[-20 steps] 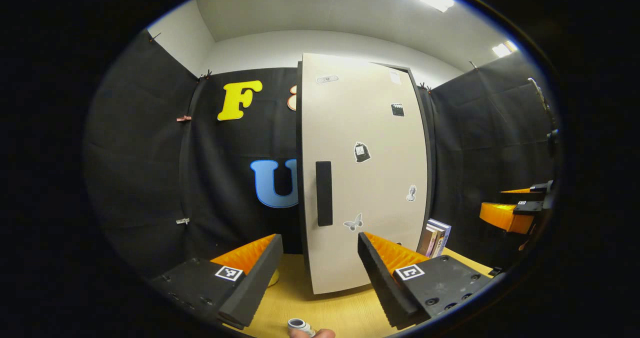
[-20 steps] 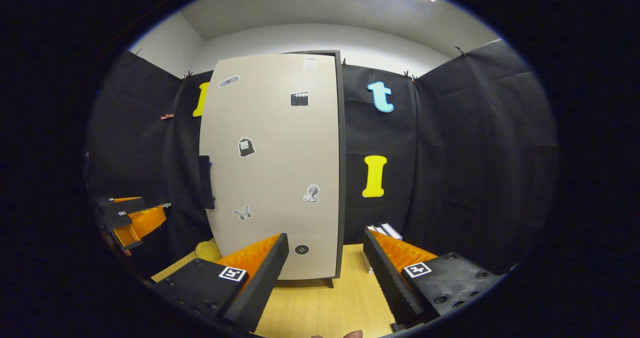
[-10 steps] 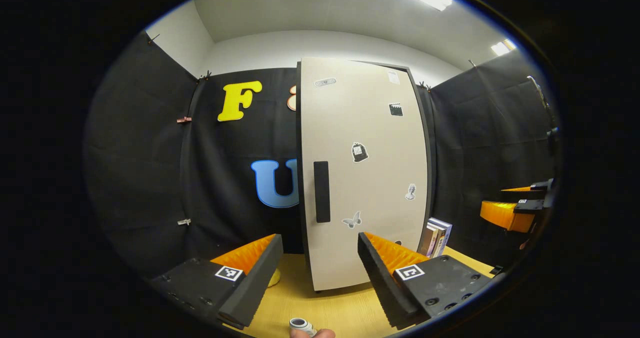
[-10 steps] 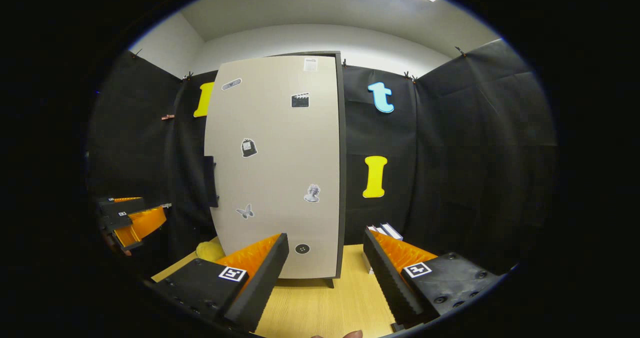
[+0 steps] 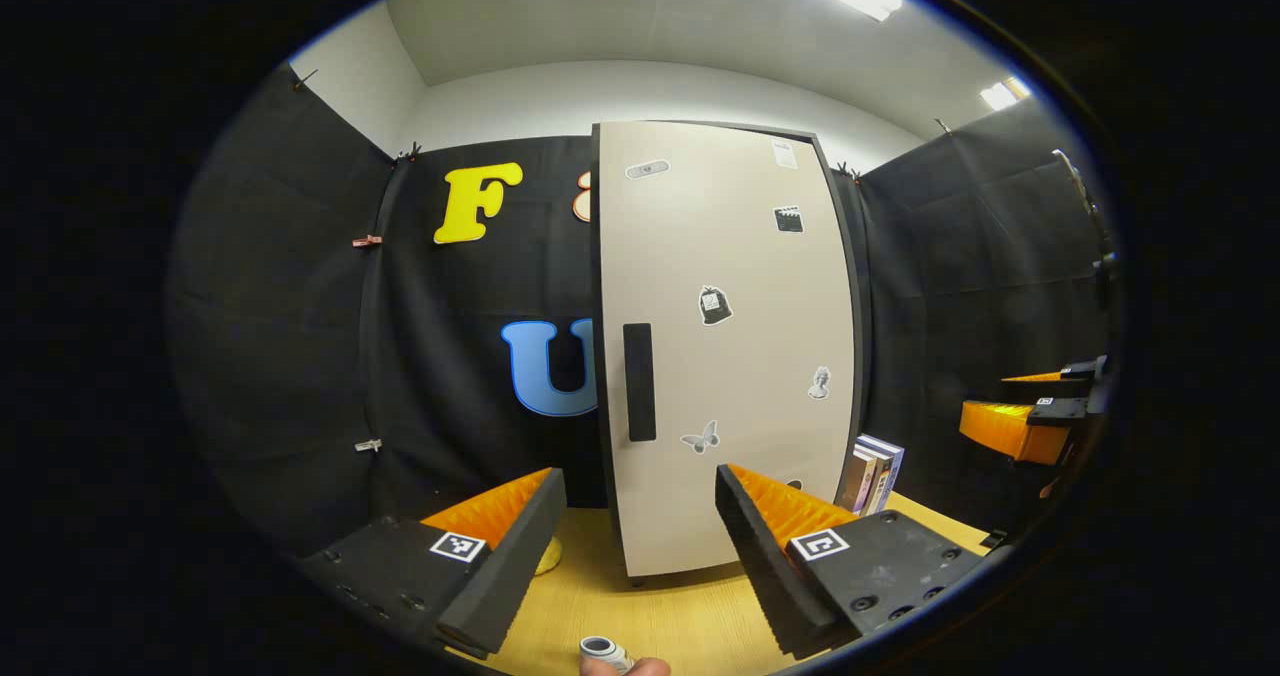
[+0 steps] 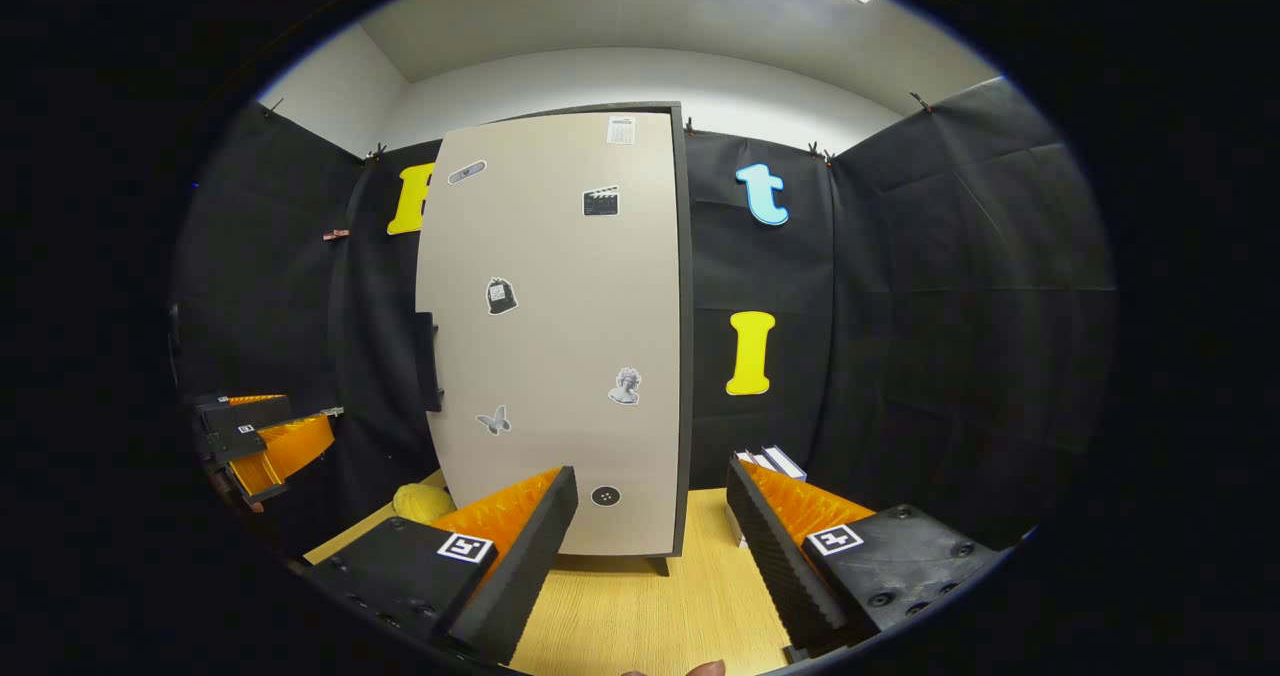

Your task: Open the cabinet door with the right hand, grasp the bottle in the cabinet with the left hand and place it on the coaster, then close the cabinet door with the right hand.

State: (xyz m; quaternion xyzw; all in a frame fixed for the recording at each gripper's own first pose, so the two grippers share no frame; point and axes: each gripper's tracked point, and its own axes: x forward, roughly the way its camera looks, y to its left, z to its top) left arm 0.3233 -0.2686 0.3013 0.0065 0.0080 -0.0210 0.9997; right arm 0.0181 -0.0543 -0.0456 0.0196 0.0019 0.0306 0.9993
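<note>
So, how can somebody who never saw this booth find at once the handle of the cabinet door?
Find the tall pale cabinet door standing on the wooden table against the black cloth wall. On its left edge, about halfway up, sits the handle: a dark upright bar. The other marks on the door are small flat stickers; the handle alone is long, plain and dark.

The cabinet door (image 5: 725, 346) stands shut, hiding whatever is inside. A yellow object (image 6: 422, 501) on the table (image 6: 640, 616) is partly hidden behind the door's lower corner. The books (image 5: 872, 473) are partly covered by the cabinet, and the stickers (image 6: 501, 296) are too small to make out.
</note>
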